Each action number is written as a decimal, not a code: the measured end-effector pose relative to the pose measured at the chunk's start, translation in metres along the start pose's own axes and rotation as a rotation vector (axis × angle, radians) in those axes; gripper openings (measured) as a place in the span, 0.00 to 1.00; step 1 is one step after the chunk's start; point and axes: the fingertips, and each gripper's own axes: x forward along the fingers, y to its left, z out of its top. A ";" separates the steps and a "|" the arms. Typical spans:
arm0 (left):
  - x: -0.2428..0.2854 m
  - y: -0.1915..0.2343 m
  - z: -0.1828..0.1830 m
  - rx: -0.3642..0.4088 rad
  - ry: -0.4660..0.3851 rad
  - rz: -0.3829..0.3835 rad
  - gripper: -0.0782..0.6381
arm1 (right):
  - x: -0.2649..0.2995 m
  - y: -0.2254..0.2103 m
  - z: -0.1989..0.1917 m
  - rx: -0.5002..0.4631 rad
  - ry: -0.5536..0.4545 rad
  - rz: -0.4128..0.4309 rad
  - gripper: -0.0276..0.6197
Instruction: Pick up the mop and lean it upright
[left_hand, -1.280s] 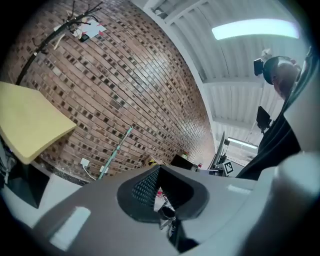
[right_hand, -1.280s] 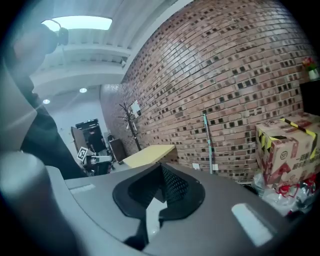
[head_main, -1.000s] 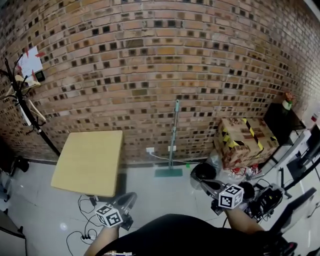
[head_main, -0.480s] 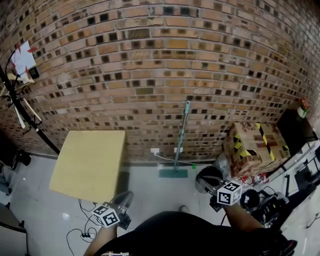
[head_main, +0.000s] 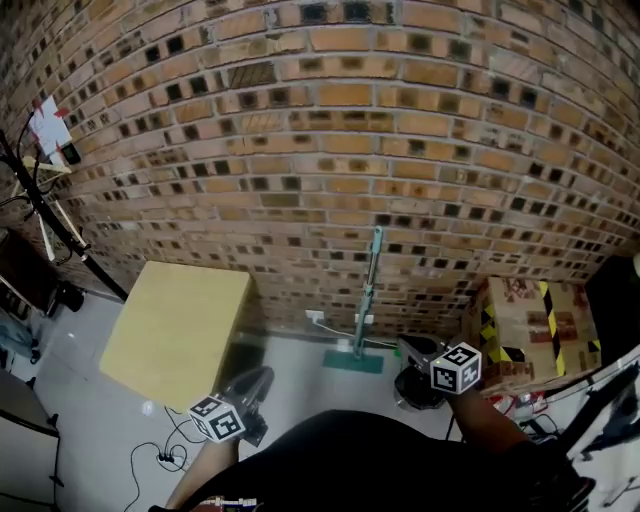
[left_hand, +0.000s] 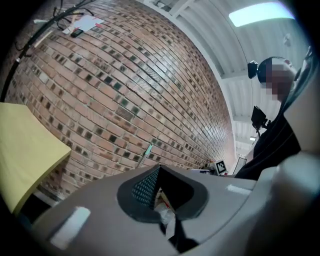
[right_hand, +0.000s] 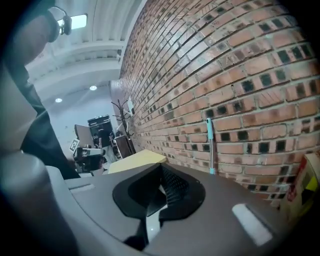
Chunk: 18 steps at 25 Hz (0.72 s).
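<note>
The mop (head_main: 367, 292) stands upright with its teal handle leaning on the brick wall and its green head (head_main: 352, 362) flat on the floor. It also shows as a thin teal handle (left_hand: 146, 152) in the left gripper view and as a handle (right_hand: 210, 145) against the bricks in the right gripper view. My right gripper (head_main: 407, 347) is shut with nothing in it, just right of the mop head and apart from it. My left gripper (head_main: 260, 377) hangs lower left, jaws together and empty, near the table corner.
A yellow square table (head_main: 175, 330) stands left of the mop. A cardboard box with black-and-yellow tape (head_main: 535, 330) sits at the right, with a black bin (head_main: 415, 388) beside my right gripper. A coat rack (head_main: 45, 215) stands far left; cables (head_main: 165, 455) lie on the floor.
The wall and the mop have come nearer in the head view. My right gripper has shifted left, close to the mop head. The mop itself stays leaning where it was.
</note>
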 end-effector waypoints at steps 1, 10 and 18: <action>0.011 -0.005 -0.001 0.009 0.013 -0.007 0.10 | 0.002 -0.011 0.003 -0.004 0.002 -0.004 0.07; 0.081 0.016 0.011 0.031 0.076 -0.058 0.10 | 0.042 -0.082 0.023 -0.026 0.035 -0.075 0.16; 0.128 0.092 0.048 0.031 0.113 -0.182 0.10 | 0.118 -0.129 0.048 -0.033 0.085 -0.231 0.21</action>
